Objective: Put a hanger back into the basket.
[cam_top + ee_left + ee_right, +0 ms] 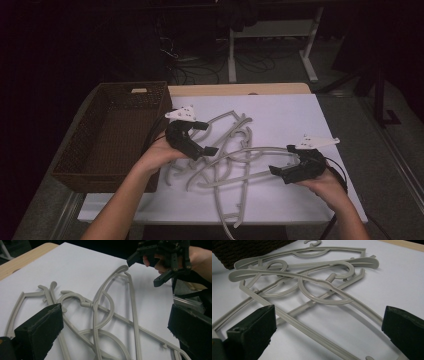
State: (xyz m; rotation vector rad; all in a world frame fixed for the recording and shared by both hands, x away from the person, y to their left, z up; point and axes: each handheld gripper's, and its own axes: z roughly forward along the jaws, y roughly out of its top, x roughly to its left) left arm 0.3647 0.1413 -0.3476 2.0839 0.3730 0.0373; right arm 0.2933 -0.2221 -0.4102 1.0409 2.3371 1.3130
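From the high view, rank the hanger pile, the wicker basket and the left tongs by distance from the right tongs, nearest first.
1. Hanger pile: right beside the right tongs, on the white sheet.
2. Left tongs: across the pile, toward the left.
3. Wicker basket: farthest, at the table's left edge.

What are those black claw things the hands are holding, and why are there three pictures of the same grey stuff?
A person holds a squeeze tool in each hand: the left gripper and the right gripper. Each has two black jaws that pinch things. One picture looks down from above the table. The other two come from small cameras riding on the grippers, so the jaws poke up from the bottom of each. On the white table lies a tangled pile of grey plastic hangers. A brown woven basket sits at the left. Both grippers are open and hold nothing; they are close to the hangers.
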